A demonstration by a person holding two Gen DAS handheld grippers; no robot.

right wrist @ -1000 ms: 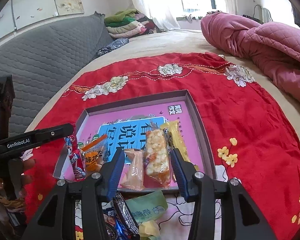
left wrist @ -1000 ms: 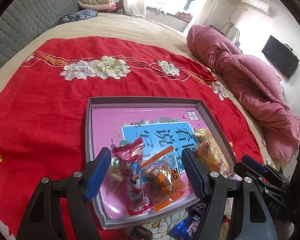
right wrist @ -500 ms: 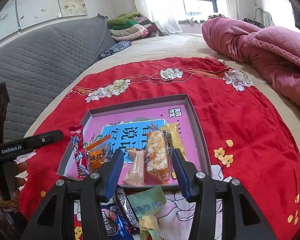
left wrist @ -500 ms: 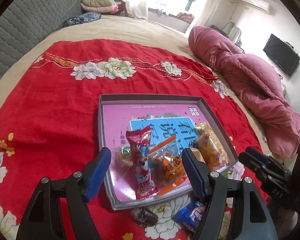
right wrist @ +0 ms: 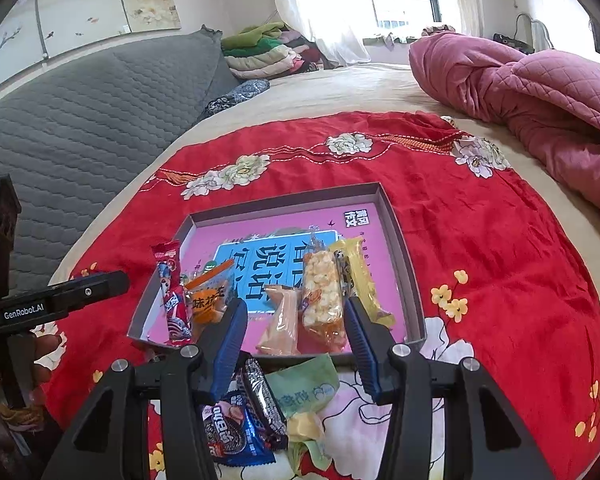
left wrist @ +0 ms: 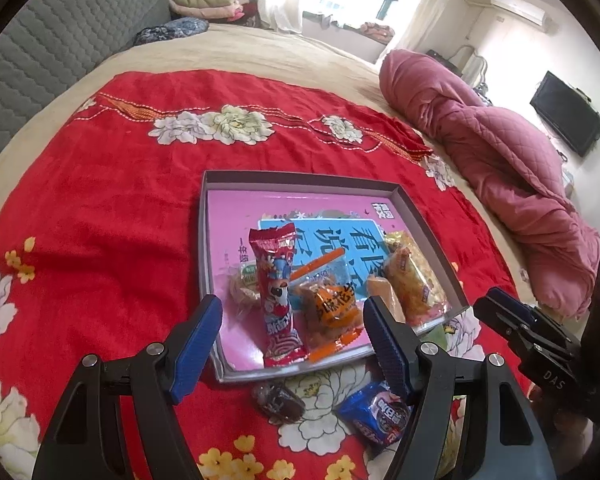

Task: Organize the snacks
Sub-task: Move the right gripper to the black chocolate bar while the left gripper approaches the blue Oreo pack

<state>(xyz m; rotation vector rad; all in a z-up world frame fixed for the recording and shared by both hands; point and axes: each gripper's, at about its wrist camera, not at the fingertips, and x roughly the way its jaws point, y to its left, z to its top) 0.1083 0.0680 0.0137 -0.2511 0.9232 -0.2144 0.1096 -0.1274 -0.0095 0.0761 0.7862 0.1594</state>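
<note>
Snacks [right wrist: 260, 412] at my right gripper's [right wrist: 296, 344] six o'clock overlap, so I fear its wide, empty jaws pinching two wrappers; left gripper [left wrist: 292, 344] also gapes empty.

— How many packets are lying in the tray [left wrist: 202, 240]?

— I'm counting six. One red stick packet [left wrist: 278, 300], one orange packet [left wrist: 330, 312] and one small pale sweet [left wrist: 244, 282] are sitting toward its left edge. One peach packet [right wrist: 282, 320], one puffed-rice bar [right wrist: 320, 296] and one yellow packet [right wrist: 358, 276] are sitting toward its right edge.

— And on the red cloth [left wrist: 100, 220], off the tray's near edge?

— I'm seeing one blue biscuit packet [right wrist: 228, 432], one black-and-silver packet [right wrist: 264, 396], one pale green packet [right wrist: 304, 384] and one brown sweet [left wrist: 278, 402]. Yellowish wrappers [right wrist: 306, 428] are showing too, but I'm failing to count them.

— Trays?

— I'm finding just one.
</note>
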